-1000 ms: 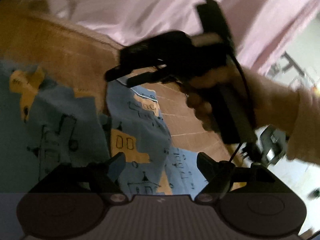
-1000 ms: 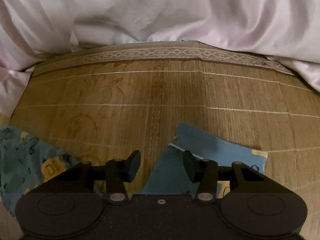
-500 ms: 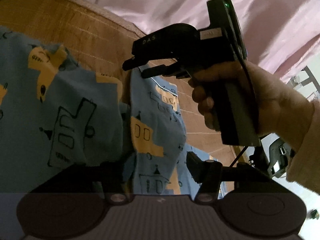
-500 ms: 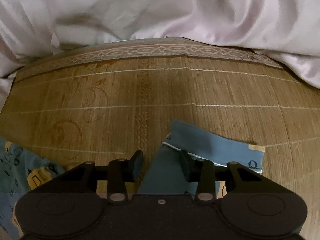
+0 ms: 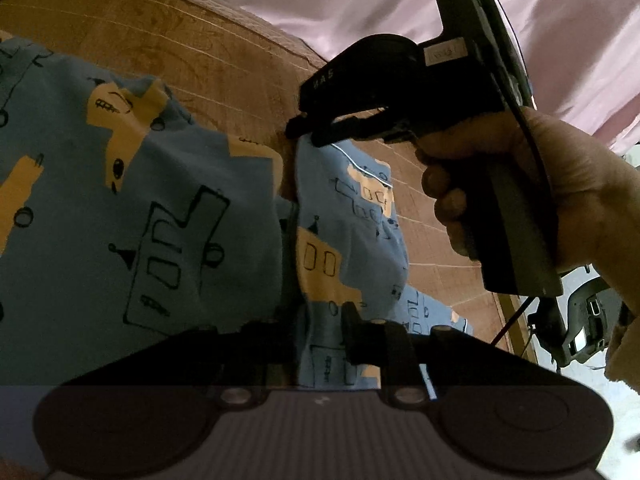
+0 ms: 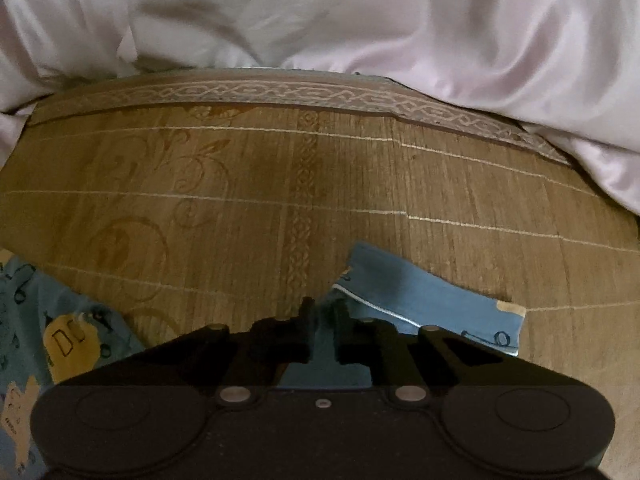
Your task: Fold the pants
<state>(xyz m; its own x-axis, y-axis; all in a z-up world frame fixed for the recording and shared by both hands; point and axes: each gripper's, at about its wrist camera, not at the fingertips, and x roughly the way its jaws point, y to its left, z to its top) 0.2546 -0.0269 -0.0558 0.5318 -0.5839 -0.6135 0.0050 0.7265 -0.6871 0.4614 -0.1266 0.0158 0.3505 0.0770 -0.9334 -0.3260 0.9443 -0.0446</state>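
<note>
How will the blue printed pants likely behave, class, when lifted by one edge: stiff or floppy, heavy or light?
Probably floppy: the pants sag in soft folds below the right tongs, which pinch one edge. Likely light, since narrow tongs hold them up. They may drag rather than slide on the textured woven mat.

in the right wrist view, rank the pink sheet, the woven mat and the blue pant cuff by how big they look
1. woven mat and pink sheet: look alike in area, so no ranking between them; the mat seems slightly larger.
2. blue pant cuff: clearly smallest, though part is hidden behind the right tool, which is pinching it.
</note>
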